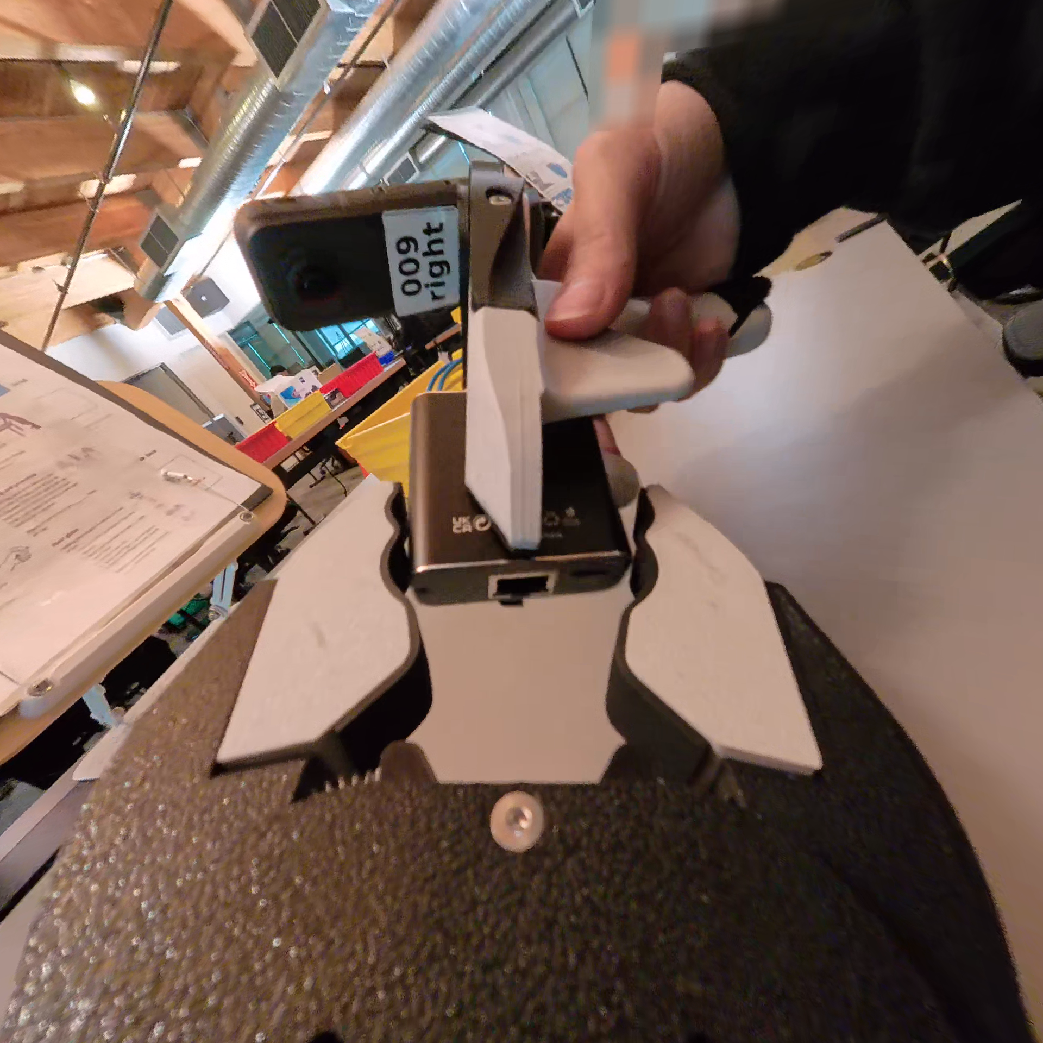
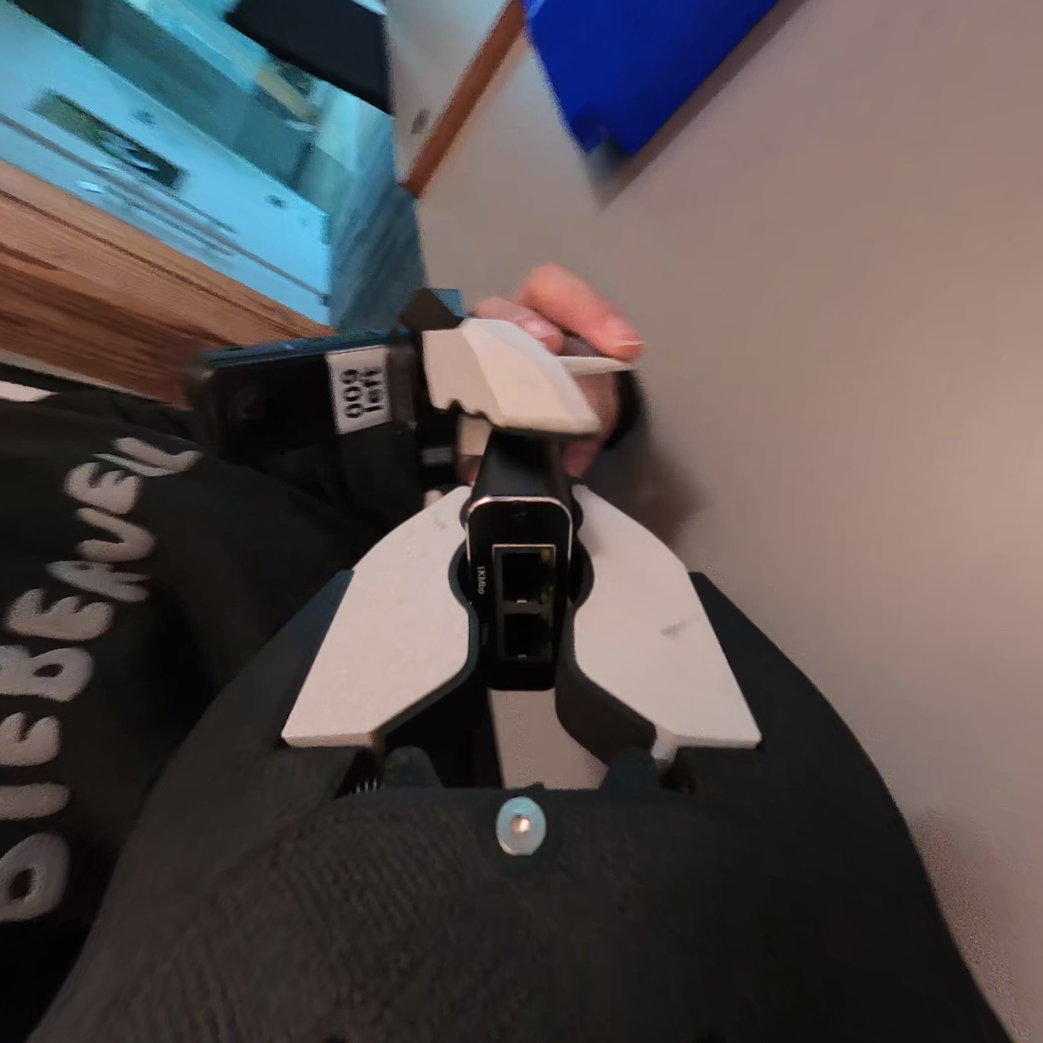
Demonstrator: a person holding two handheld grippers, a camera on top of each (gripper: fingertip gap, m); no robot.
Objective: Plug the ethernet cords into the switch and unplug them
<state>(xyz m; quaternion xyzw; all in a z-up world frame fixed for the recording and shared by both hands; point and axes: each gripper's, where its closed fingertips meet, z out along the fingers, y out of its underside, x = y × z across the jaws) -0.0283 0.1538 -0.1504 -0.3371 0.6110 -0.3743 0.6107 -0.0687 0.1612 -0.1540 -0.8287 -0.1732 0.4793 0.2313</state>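
Note:
The switch (image 1: 446,508) is a small dark metal box held in the air between both grippers. My left gripper (image 1: 519,542) is shut on its near end, where a single port (image 1: 522,584) faces the left wrist camera, empty. A white finger (image 1: 502,440) of the right gripper presses on the switch's top face. In the right wrist view my right gripper (image 2: 522,525) is shut on the switch (image 2: 522,592), whose two stacked ports face the camera, both empty. The left gripper's finger (image 2: 508,372) clamps its far end. No cord is plugged in.
A yellow bin (image 1: 384,434) holding blue cable (image 1: 446,375) stands behind the switch. A clipboard with paper (image 1: 113,508) is at the left. The white table (image 1: 846,451) lies to the right. A blue bin (image 2: 649,68) sits on the table. A person's hand (image 1: 632,237) holds the right gripper.

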